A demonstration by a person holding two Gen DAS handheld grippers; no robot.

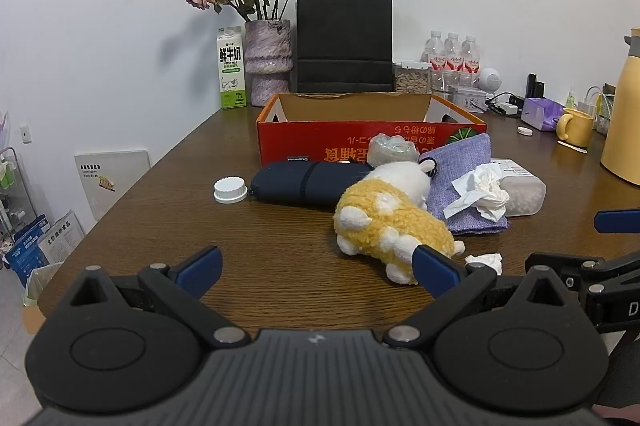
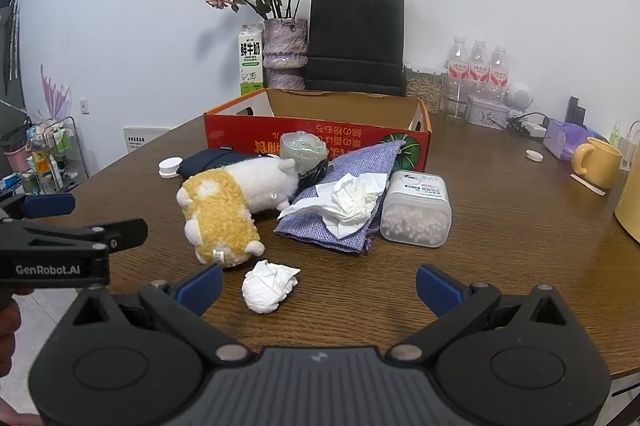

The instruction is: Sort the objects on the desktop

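Nearest the right wrist camera: right gripper (image 2: 318, 288), black body with blue pads, jaws spread fully wide, nothing between the pads. A crumpled white tissue ball (image 2: 269, 286) lies on the dark brown wood-grain table (image 2: 500, 246) just ahead of its left pad, inside the span of the jaws but not touched.

Left gripper (image 1: 318, 272), same build, jaws also fully apart and empty. Its right pad sits in front of the rear end of the yellow-and-white plush toy animal (image 1: 390, 222); contact cannot be told from this view. In the right wrist view the left gripper shows at the left edge, beside the plush.

Clutter, all on the table in front of the open red cardboard box (image 1: 372, 138):
- plush toy lying on its side;
- dark navy fabric pouch (image 1: 304, 182) behind the plush, touching it;
- white ribbed bottle cap (image 1: 229, 189) just left of the pouch;
- lavender woven cloth bag (image 2: 348, 194) with a larger crumpled white tissue (image 2: 352, 198) on top;
- translucent plastic box of cotton swabs (image 2: 416, 212) just right of the cloth bag;
- clear wrinkled plastic lump (image 2: 303, 146) against the box front.

The box interior, as far as visible, shows bare cardboard.

Behind the box: black paper bag (image 1: 344, 38), purple vase of dried roses (image 1: 267, 60), milk carton (image 1: 231, 68), 3 water bottles (image 1: 452, 52). Yellow mug (image 2: 596, 160) at far right.
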